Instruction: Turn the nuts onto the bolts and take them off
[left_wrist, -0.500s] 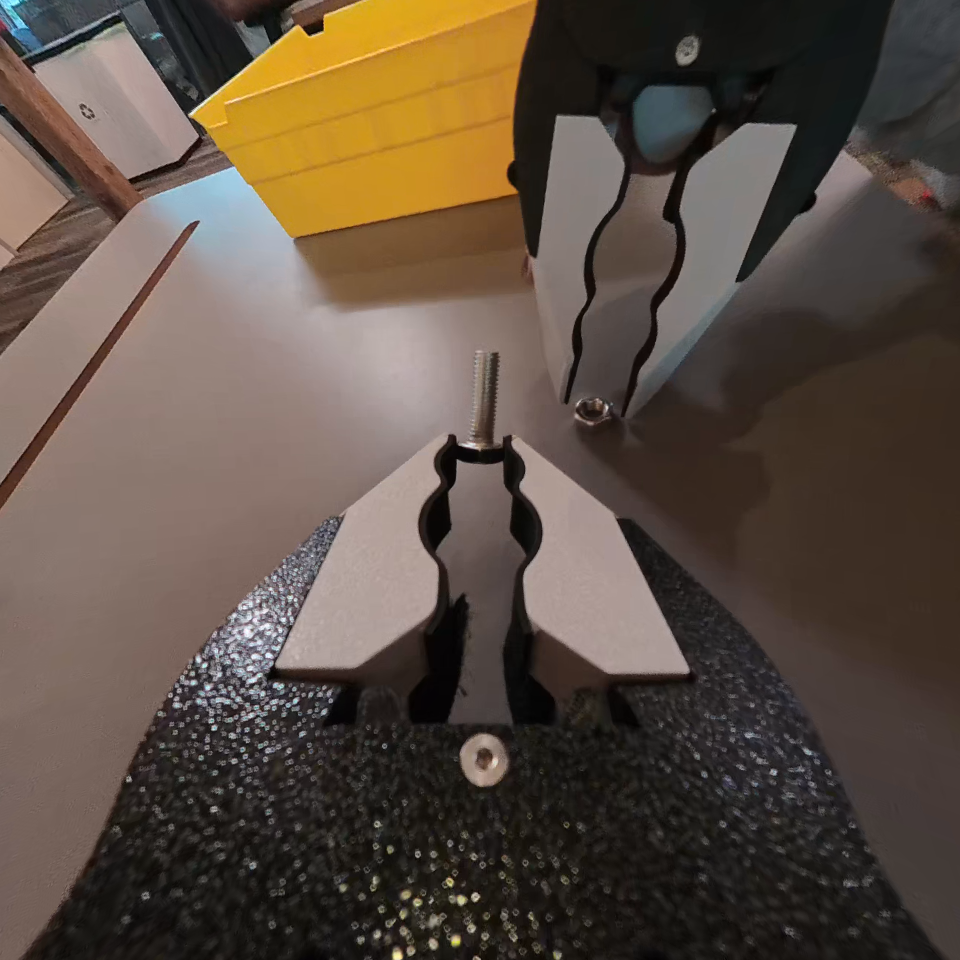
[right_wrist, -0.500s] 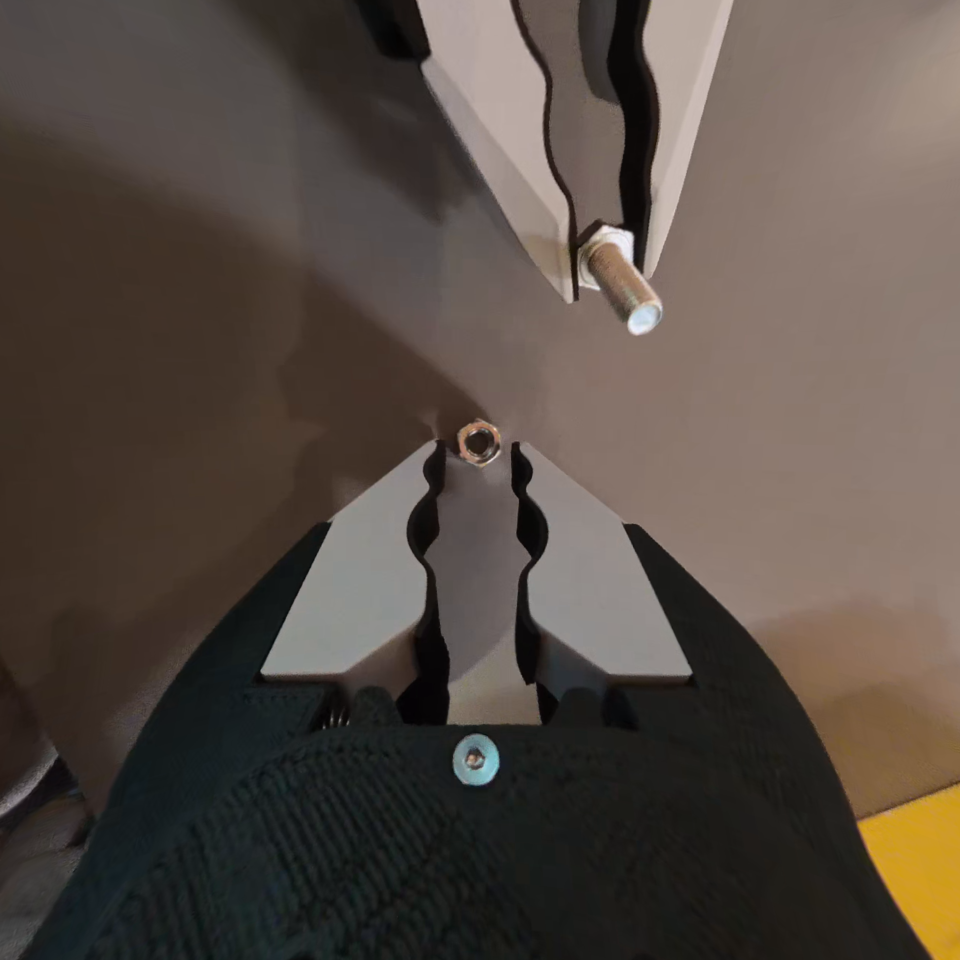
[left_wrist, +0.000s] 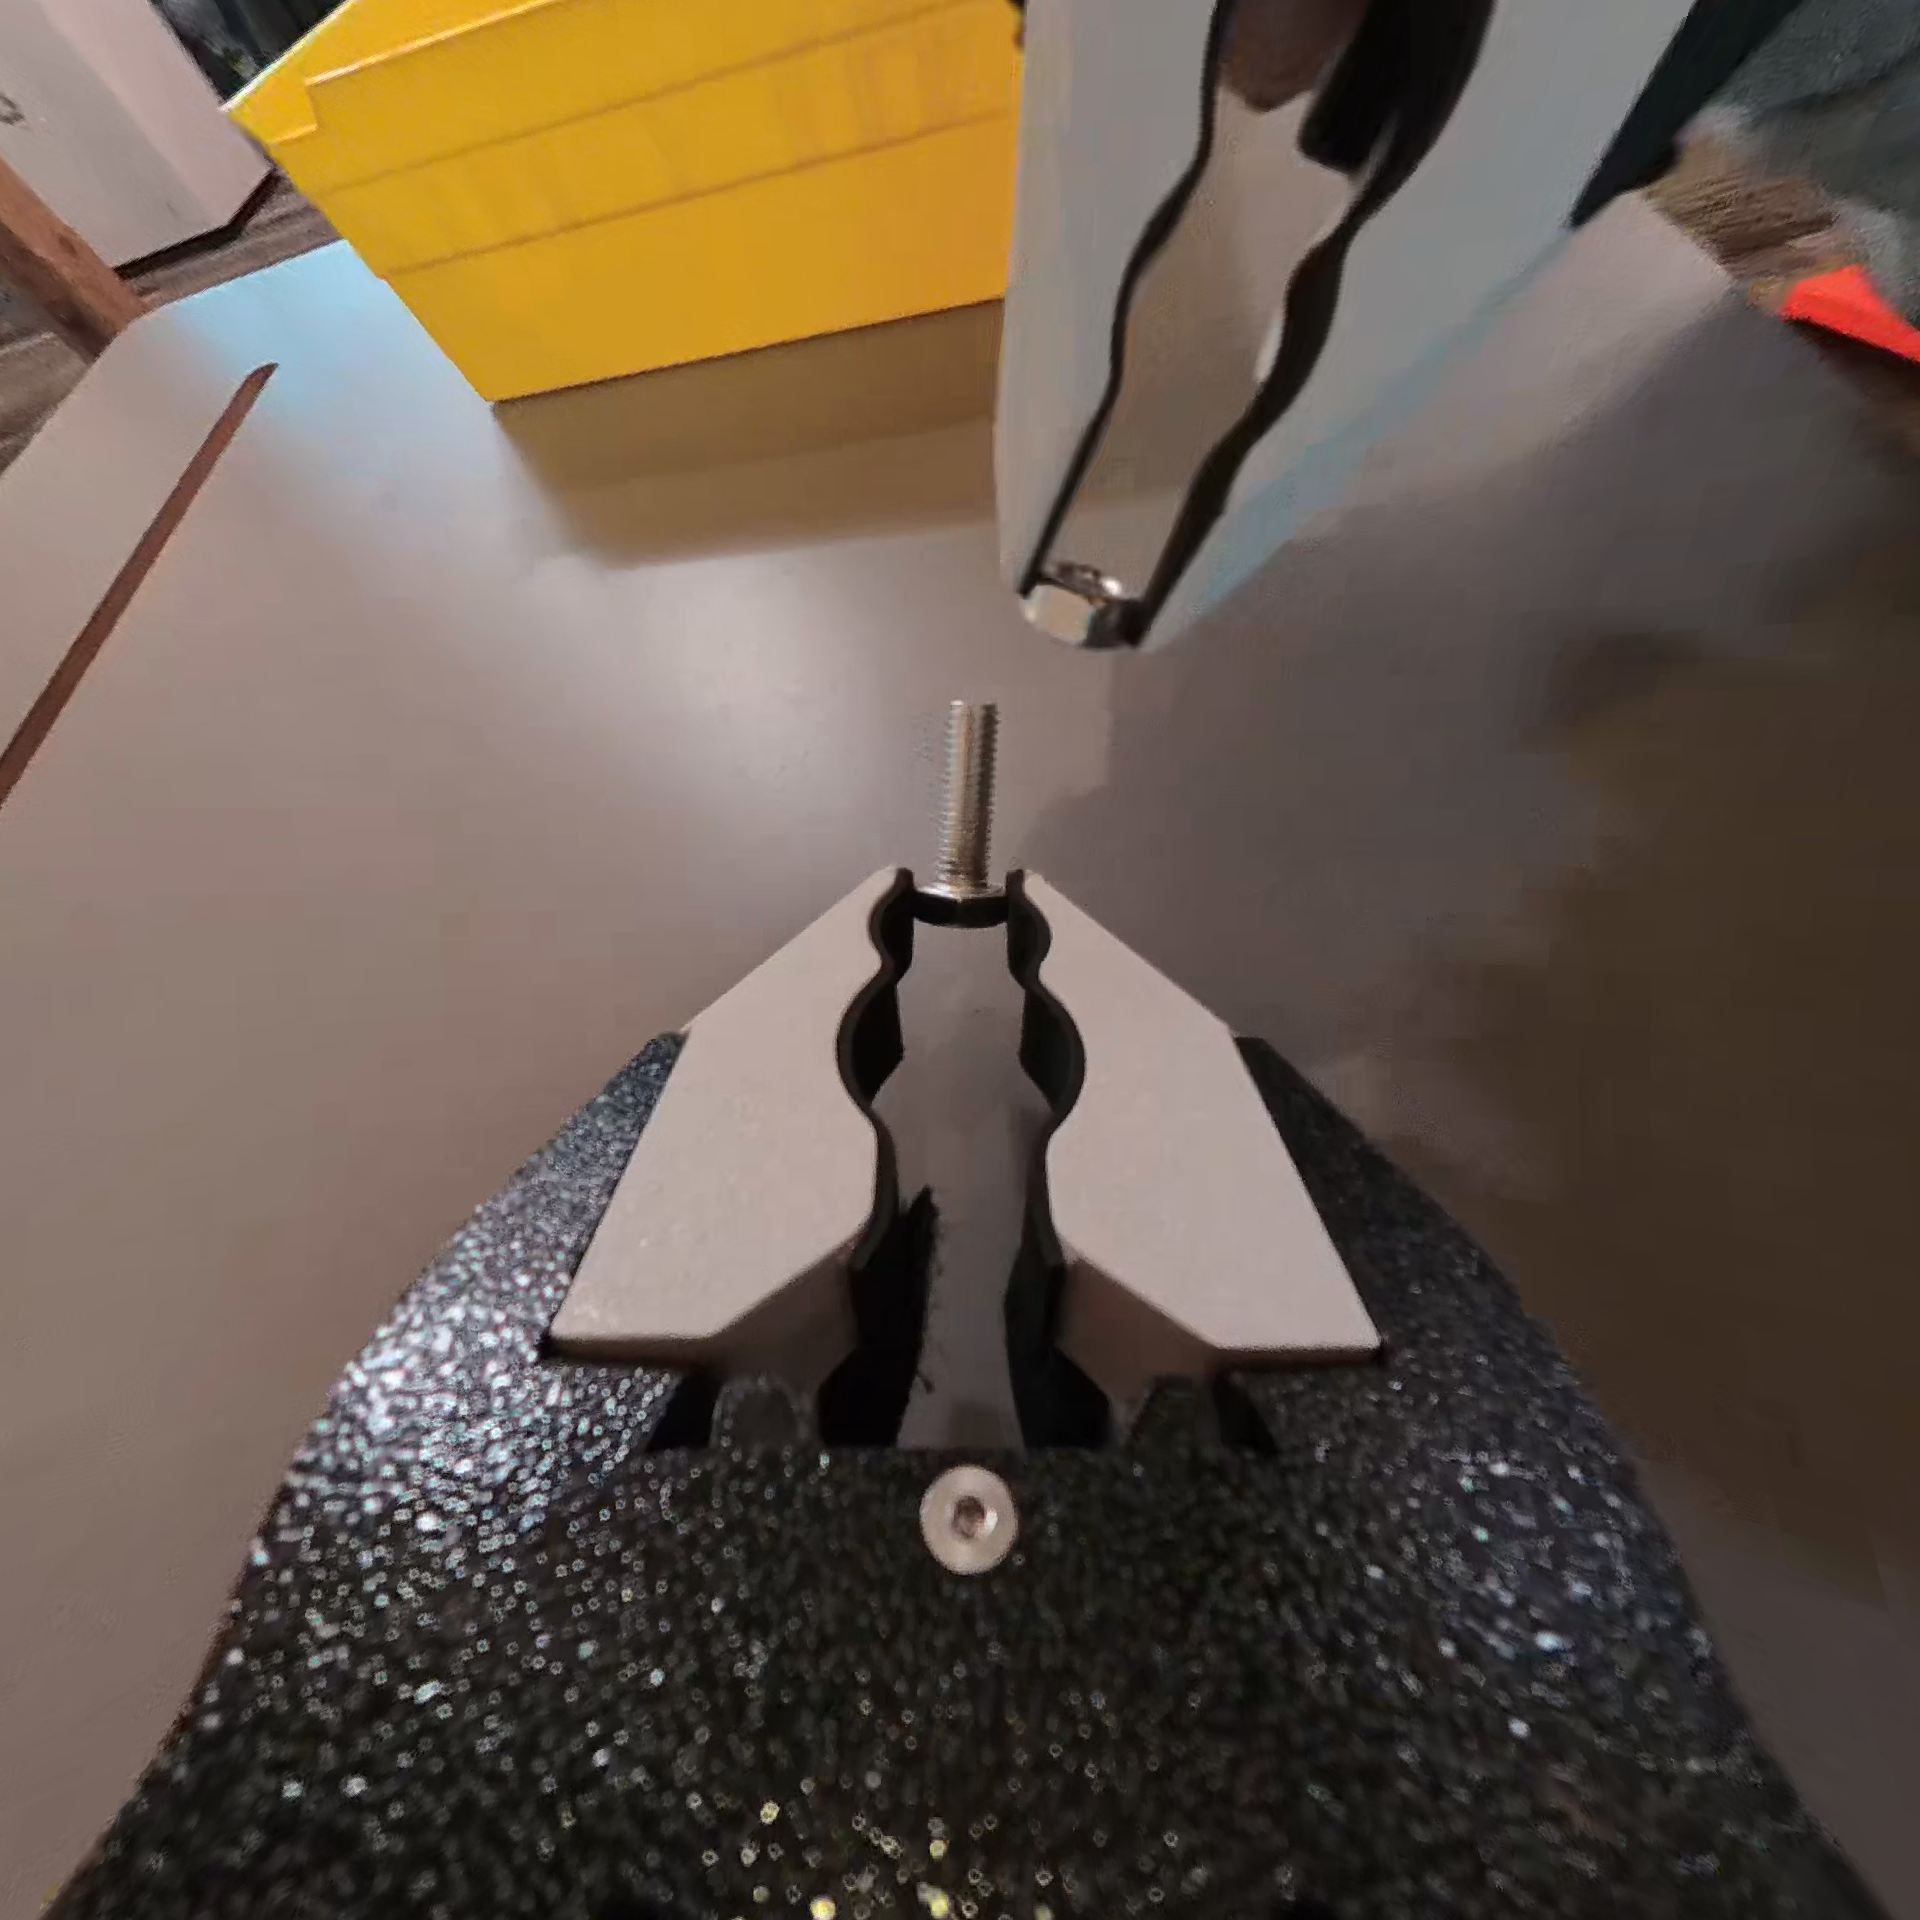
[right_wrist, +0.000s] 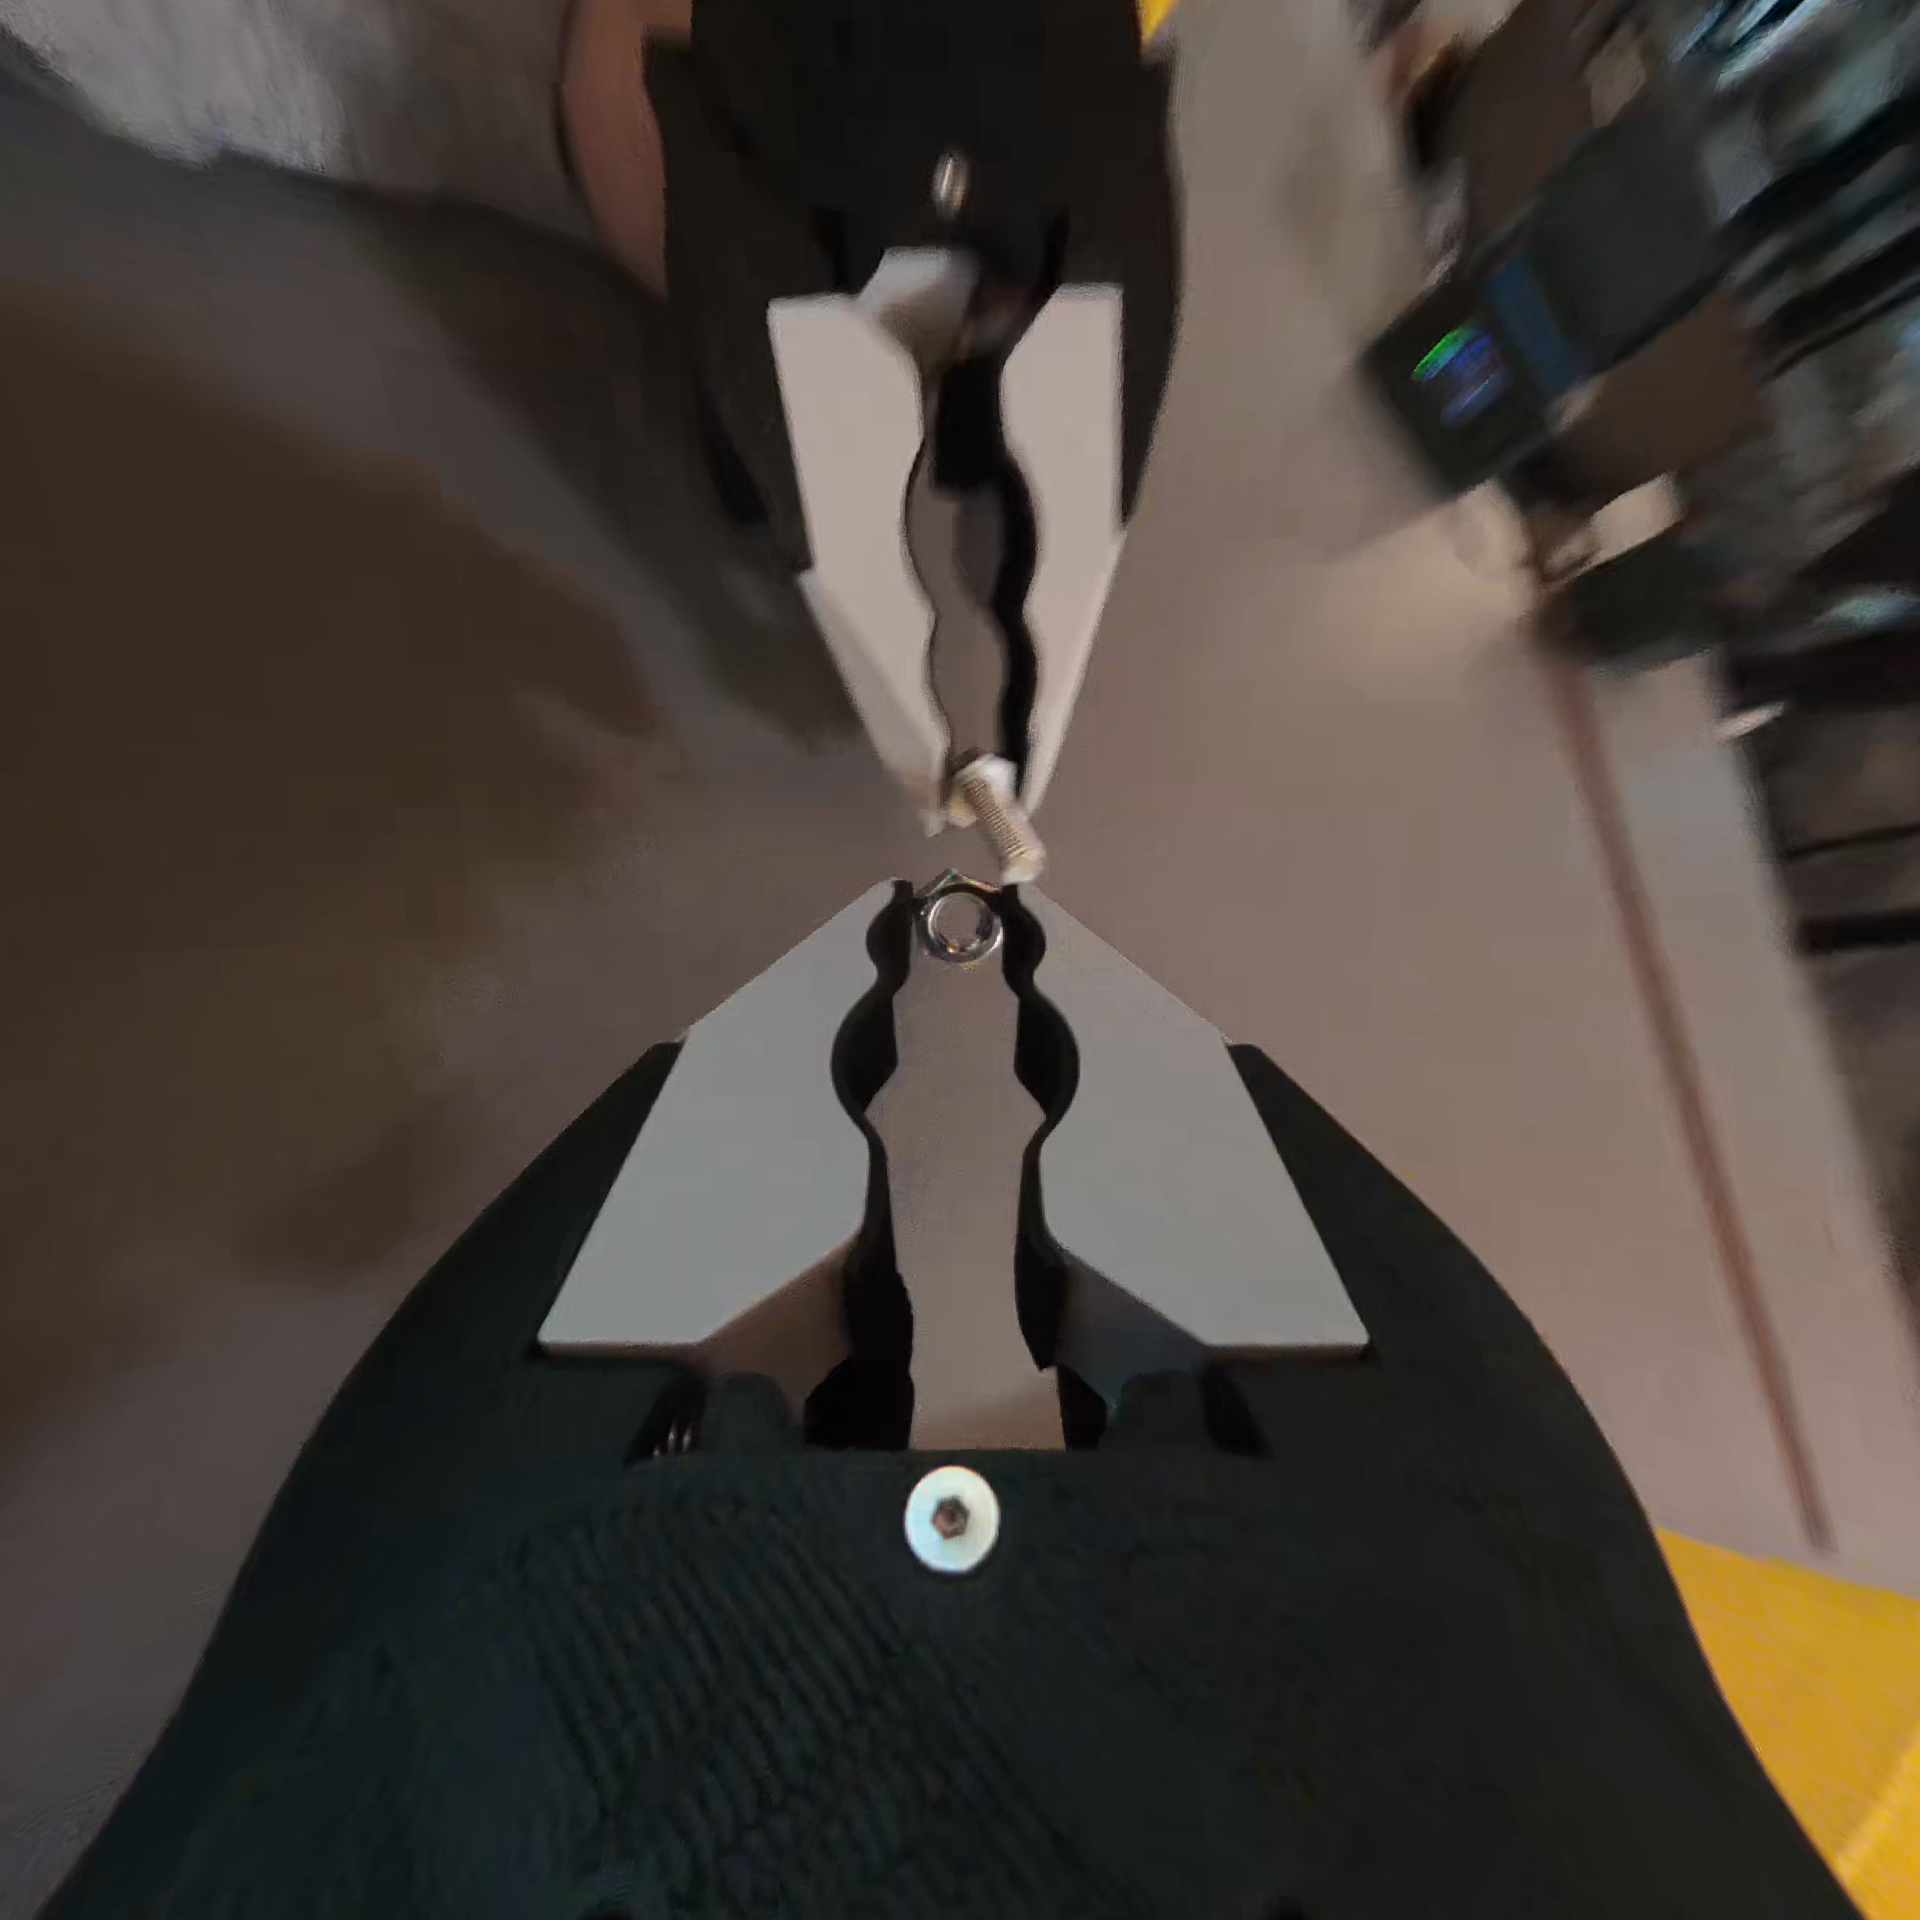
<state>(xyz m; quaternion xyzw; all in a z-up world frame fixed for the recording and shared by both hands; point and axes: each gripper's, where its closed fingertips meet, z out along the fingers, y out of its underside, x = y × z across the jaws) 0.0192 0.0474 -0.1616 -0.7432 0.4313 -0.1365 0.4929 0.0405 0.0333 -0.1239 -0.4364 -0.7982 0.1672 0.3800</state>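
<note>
My left gripper (left_wrist: 961, 891) is shut on the head of a silver bolt (left_wrist: 966, 805), whose threaded shaft stands upright over the brown table. My right gripper (right_wrist: 958, 902) is shut on a silver hex nut (right_wrist: 959, 927) at its fingertips. In the left wrist view the right gripper (left_wrist: 1086, 613) hangs down from above with the nut (left_wrist: 1081, 608) in its tips, above and a little right of the bolt's top. In the right wrist view the left gripper (right_wrist: 987, 800) points toward me with the bolt (right_wrist: 1003, 821), its tip close to the nut.
A yellow plastic bin (left_wrist: 665, 197) stands at the back of the table (left_wrist: 416, 831), and also shows in the right wrist view (right_wrist: 1808, 1683). A dark groove (left_wrist: 135, 582) runs along the table's left side. A red object (left_wrist: 1849, 312) lies at the far right.
My right gripper has closed on the nut that lay on the table, lifted it and brought it above the bolt. My left gripper still holds the bolt upright.
</note>
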